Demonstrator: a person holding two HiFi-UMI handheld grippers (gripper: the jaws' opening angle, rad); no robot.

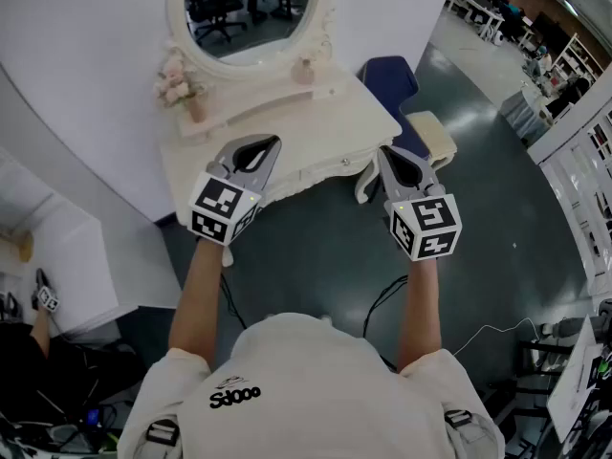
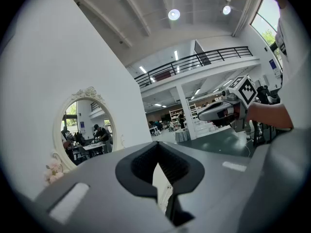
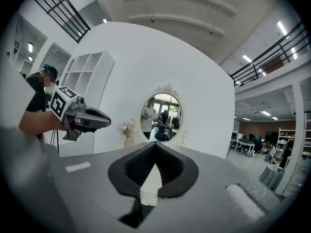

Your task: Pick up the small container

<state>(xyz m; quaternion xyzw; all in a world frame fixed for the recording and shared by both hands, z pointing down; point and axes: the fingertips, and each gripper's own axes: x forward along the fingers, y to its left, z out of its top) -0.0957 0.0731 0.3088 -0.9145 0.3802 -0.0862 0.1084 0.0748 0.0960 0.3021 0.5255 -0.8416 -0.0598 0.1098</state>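
Note:
A small pale container [image 1: 306, 70] stands on the raised shelf of the white dressing table [image 1: 325, 122], just right of the oval mirror [image 1: 249, 12]. Both grippers hover at the table's front edge, well short of the container. My left gripper [image 1: 263, 143] is shut and holds nothing; in its own view the jaw tips of the left gripper [image 2: 156, 145] meet. My right gripper [image 1: 390, 153], also shut and empty, hangs off the table's front right corner; its own view of the right gripper [image 3: 155, 144] shows the tips together. The container is not visible in either gripper view.
A vase of pale pink flowers [image 1: 179, 82] stands at the shelf's left end. A blue chair [image 1: 392, 79] and a cream stool [image 1: 432, 137] sit right of the table. Cables [image 1: 382, 299] lie on the dark floor. A white curved wall backs the table.

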